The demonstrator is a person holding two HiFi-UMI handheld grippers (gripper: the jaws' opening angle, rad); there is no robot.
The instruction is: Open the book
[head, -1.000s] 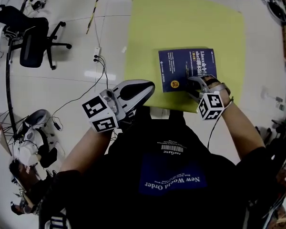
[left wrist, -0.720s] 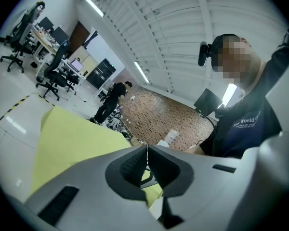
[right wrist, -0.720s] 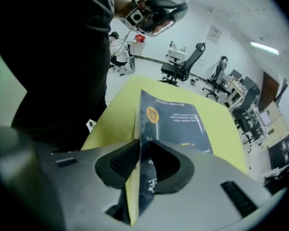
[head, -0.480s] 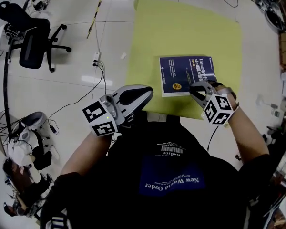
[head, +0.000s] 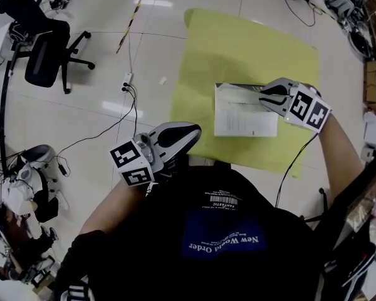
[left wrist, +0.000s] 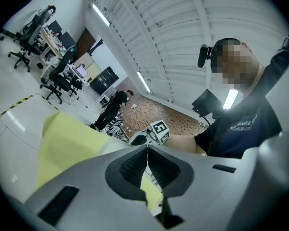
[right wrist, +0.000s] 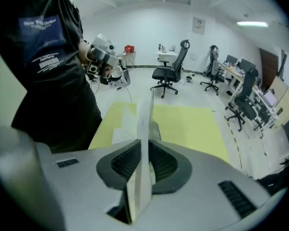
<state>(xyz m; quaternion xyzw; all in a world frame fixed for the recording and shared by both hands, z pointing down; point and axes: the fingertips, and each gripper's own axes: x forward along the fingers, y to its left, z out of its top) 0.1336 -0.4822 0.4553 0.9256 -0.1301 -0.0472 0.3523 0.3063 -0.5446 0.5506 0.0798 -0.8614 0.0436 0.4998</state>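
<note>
Head view, book (head: 244, 111): lies open on yellow mat (head: 238, 49), white page up, R-hand part raised.
Head view, R gripper (head: 264, 96): at book's R edge, above mat.
Head view, L gripper (head: 195, 129): close to person's torso, just off mat's near-L corner, well apart from book.
Head view, chair (head: 41, 49): far L on floor, away from mat.
L gripper view, jaws: 2 pads together, nothing betw. them; mat and R gripper ahead.
R gripper view, jaws: narrow gap, pads pinching book's raised part, seen edge-on as thin white sheaf; mat beyond.
</note>
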